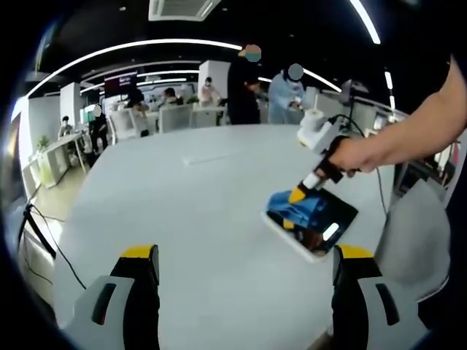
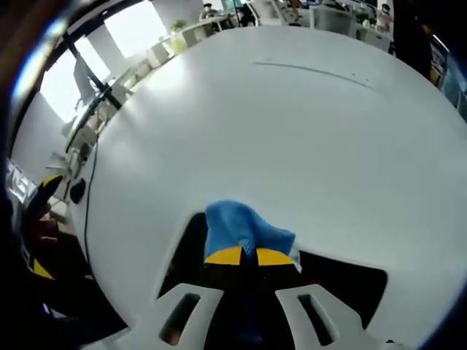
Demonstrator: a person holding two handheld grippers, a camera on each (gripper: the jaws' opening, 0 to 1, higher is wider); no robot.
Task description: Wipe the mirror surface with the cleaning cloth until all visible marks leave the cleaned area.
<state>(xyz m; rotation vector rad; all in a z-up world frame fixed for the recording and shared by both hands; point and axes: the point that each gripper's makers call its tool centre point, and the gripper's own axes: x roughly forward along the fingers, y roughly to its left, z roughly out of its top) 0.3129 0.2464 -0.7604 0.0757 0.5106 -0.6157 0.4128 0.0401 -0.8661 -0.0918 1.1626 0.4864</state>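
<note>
1. The right claw (image 2: 241,256) is pinching the blue cloth (image 2: 235,226) between closed yellow tips and pressing it onto the mirror (image 2: 350,281).
2. The mirror is lying flat near the edge of the white surface (image 2: 292,131), with the cloth bunched on top of it.
3. The left claw (image 1: 246,255) is hovering wide open over the surface and gripping nothing, well apart from the mirror (image 1: 341,219).
4. Wiping seems to be under way; dark glass beside the cloth is showing, but I cannot tell whether marks are lingering, so more passes are probably needed.
</note>
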